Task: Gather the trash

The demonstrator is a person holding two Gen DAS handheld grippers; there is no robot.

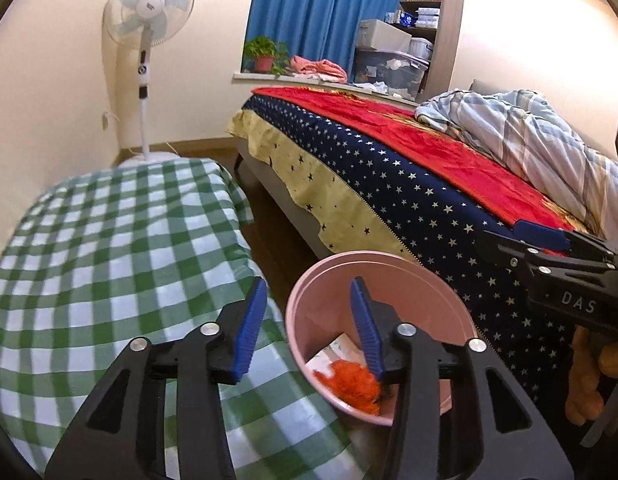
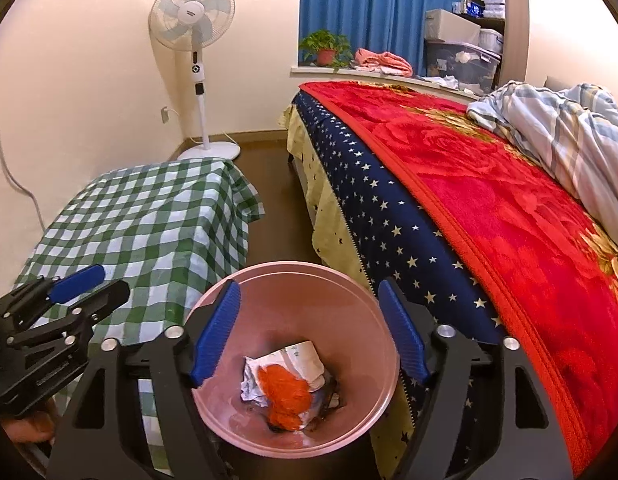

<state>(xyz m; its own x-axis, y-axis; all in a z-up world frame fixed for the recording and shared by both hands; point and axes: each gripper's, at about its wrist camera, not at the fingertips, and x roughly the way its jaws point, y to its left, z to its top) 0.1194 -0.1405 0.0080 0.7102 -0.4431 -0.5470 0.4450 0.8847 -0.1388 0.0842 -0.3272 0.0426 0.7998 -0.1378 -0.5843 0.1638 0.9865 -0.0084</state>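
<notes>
We hold our right gripper (image 2: 309,330) above the round pink plastic bin (image 2: 383,396), its blue-padded jaws spread wide and carrying nothing. Inside the bin lie an orange crumpled scrap (image 2: 285,394) on top of white crumpled paper (image 2: 305,358). Our left gripper (image 1: 309,322) hangs over the near edge of the table covered in green-and-white checked cloth (image 1: 109,248), one finger over the bin's rim, jaws likewise parted and empty. The bin stands on the floor between the table and the bed with the red blanket (image 2: 509,208).
</notes>
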